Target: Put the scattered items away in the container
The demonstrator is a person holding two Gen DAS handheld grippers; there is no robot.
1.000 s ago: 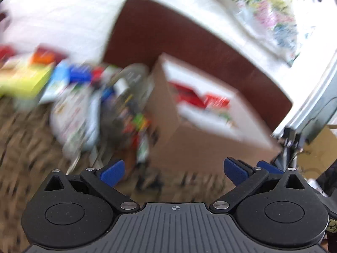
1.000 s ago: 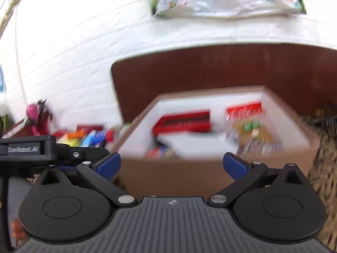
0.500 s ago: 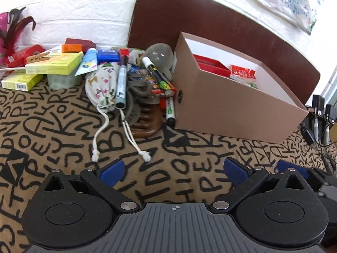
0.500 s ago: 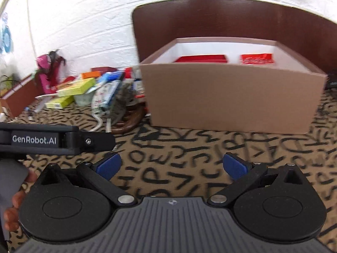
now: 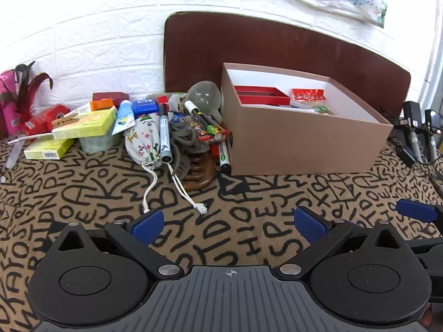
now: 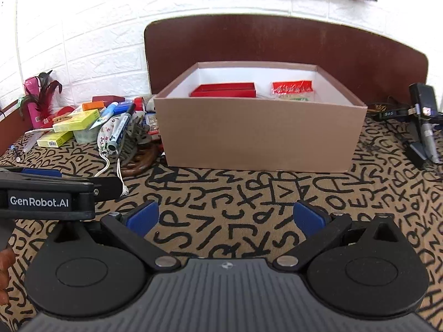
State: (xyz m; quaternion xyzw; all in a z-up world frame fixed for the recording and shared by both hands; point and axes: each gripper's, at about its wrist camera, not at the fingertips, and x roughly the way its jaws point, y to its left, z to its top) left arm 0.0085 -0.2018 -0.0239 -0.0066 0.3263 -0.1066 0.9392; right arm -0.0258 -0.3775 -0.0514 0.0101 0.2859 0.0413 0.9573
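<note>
home, brick-look wall (image 5: 97,27), household clutter (image 5: 155,130)

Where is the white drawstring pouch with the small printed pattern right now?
In the left wrist view, the white printed drawstring pouch lies left of the brown cardboard box, in the pile, under a grey marker pen and beside a brown wooden ring.

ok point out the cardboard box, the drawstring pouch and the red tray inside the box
cardboard box (image 6: 260,135), right wrist view, middle of its front wall
drawstring pouch (image 5: 144,141), left wrist view, on the printed fabric body
red tray (image 6: 224,90), right wrist view, on its front rim
</note>
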